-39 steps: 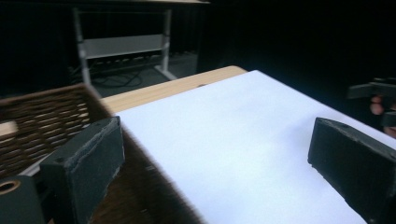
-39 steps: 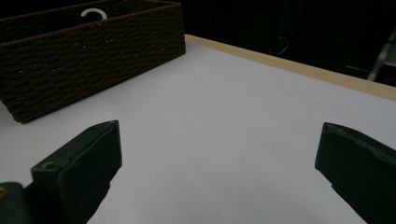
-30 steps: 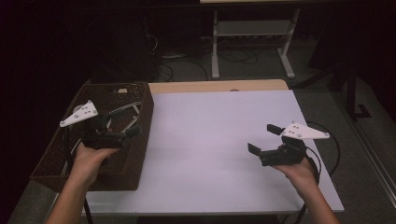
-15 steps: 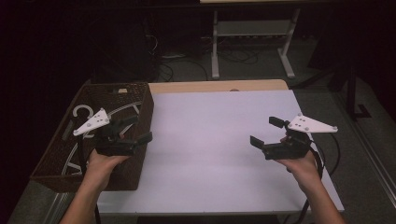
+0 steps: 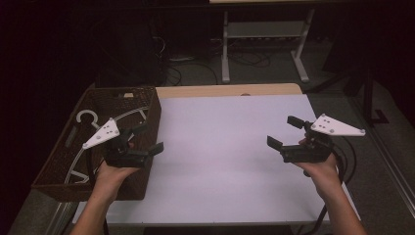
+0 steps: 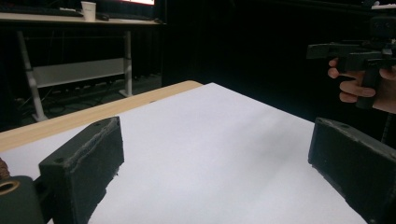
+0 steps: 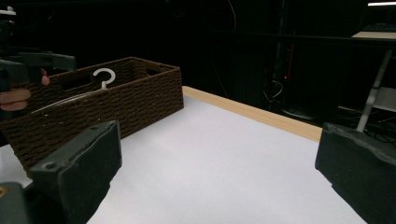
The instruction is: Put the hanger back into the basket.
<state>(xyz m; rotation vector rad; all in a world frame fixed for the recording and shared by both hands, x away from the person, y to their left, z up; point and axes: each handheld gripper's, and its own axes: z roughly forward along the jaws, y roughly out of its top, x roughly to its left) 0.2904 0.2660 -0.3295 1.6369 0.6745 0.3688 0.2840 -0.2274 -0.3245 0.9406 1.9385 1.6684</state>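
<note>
A brown wicker basket [image 5: 55,165] stands on the left part of the white table [image 5: 225,161]. White hangers [image 5: 88,117] lie inside it, and one hook [image 7: 103,77] shows in the right gripper view. My left gripper [image 5: 148,139] hovers over the basket's right wall, open and empty, its jaws pointing right over the table [image 6: 210,135]. My right gripper [image 5: 285,132] hangs over the table's right side, open and empty, facing the basket [image 7: 140,98]. Each gripper shows far off in the other's view: the right gripper [image 6: 355,51] and the left gripper [image 7: 42,60].
A wooden strip [image 5: 230,90] runs along the table's far edge. Beyond it stand a metal desk frame [image 5: 264,44] and floor cables. A black cable [image 5: 342,156] trails from the right gripper near the table's right edge.
My left gripper has moved right, from over the basket's middle to its right wall, turning toward the table. The right gripper has barely shifted.
</note>
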